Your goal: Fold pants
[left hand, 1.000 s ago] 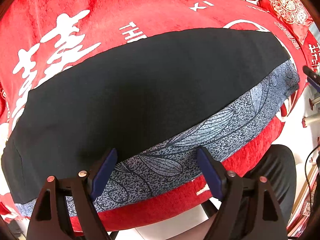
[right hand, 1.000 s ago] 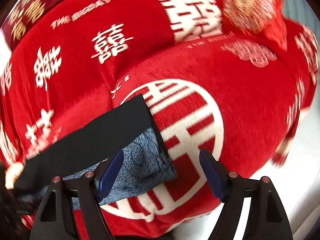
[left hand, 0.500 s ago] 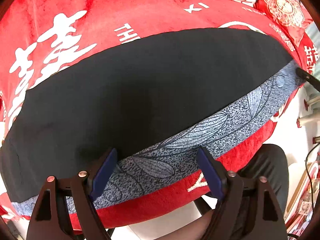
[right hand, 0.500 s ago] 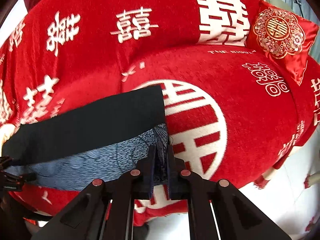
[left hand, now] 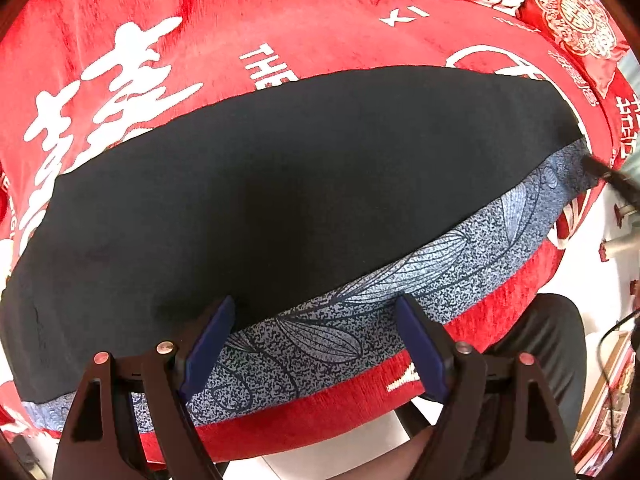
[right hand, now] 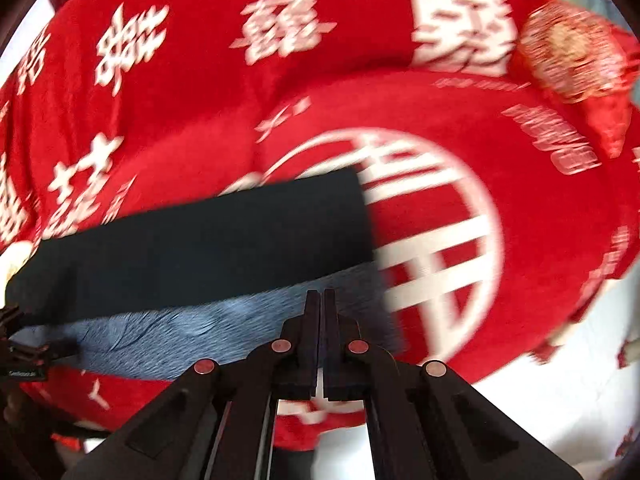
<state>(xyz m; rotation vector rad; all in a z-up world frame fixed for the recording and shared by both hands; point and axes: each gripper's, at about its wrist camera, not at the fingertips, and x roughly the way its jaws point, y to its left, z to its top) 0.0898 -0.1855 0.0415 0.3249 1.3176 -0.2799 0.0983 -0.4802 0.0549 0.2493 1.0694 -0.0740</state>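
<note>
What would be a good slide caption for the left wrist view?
Open left gripper above the patterned blue edge of dark pants laid flat on a red blanket.

Matt black-and-printed cloth pants (left hand: 280, 200) on plush, velvety red blanket (left hand: 280, 12)

A red plush cover (left hand: 280, 20) with white Chinese characters and English lettering spreads over the sofa ahead of the fingers. A red cushion (left hand: 576, 24) with gold embroidery lies far ahead and to the right of them. A pale floor (right hand: 560, 400) shows below the cover's edge, in bright light.
</note>
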